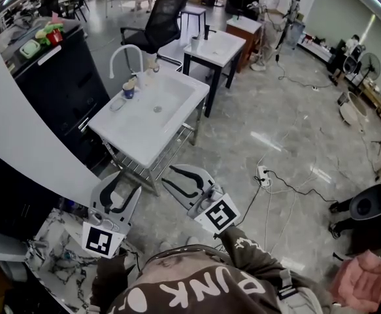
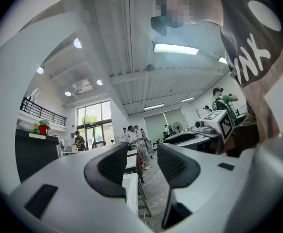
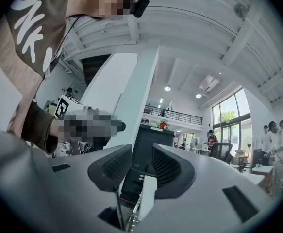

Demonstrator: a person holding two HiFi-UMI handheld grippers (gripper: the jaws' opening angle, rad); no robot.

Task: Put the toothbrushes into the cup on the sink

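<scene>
In the head view a white sink [image 1: 177, 120] with a curved faucet [image 1: 126, 52] stands ahead of me. A small blue cup [image 1: 129, 91] sits on its far left rim. Beside the cup lies a small pale thing [image 1: 117, 104], too small to tell what it is. My left gripper [image 1: 121, 188] and right gripper [image 1: 183, 178] hover side by side short of the sink's near corner, both open and empty. In the left gripper view the jaws [image 2: 140, 166] frame the sink's white edge [image 2: 130, 193]. The right gripper [image 3: 141, 166] also points at that edge [image 3: 148, 198].
A black cabinet [image 1: 59, 77] with green and red items on top stands left of the sink. Behind the sink are an office chair [image 1: 161, 18] and a small white table [image 1: 213, 48]. A power strip with cables [image 1: 263, 175] lies on the floor at right. A wire shelf [image 1: 157, 162] hangs under the sink.
</scene>
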